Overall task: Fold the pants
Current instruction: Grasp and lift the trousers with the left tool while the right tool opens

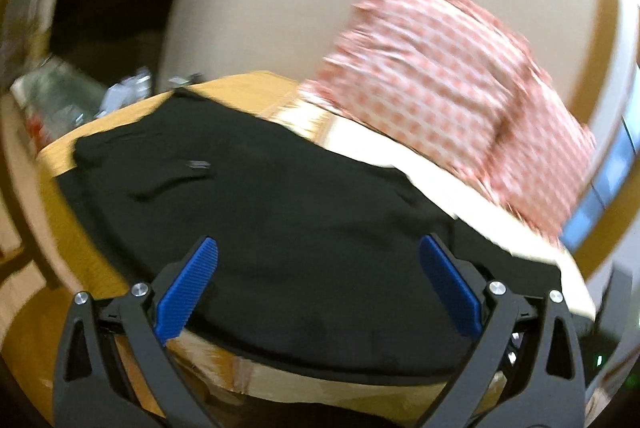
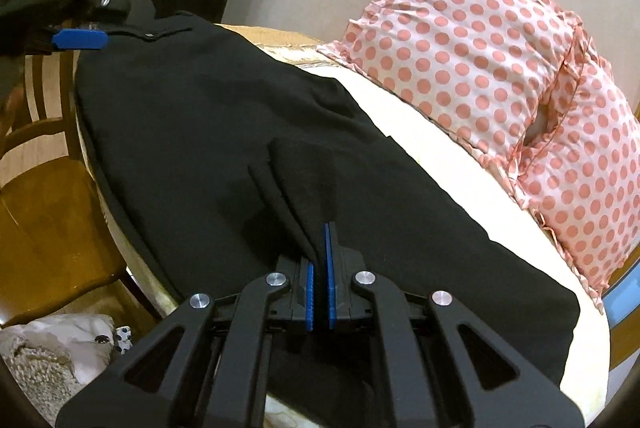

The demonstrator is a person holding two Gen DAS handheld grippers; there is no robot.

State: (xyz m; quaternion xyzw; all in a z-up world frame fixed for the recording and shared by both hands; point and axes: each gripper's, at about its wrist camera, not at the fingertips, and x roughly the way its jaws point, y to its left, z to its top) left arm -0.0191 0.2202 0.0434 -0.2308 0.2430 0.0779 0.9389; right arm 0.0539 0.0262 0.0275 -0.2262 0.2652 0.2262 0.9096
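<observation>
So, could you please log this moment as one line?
left tongs: open above pants | right tongs: shut on pants fold | pillow: beside pants

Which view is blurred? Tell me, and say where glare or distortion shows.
Left wrist view: motion blur smears the pillow and the clutter at far left; the open left gripper and pants stay fairly sharp. Right wrist view: sharp, pillow dots crisp, right gripper shut on pants. Both views: fisheye bends the bed edge; no strong glare.

left tool (image 1: 318, 252) — jaws spread wide | right tool (image 2: 319, 240) — jaws pinched together
</observation>
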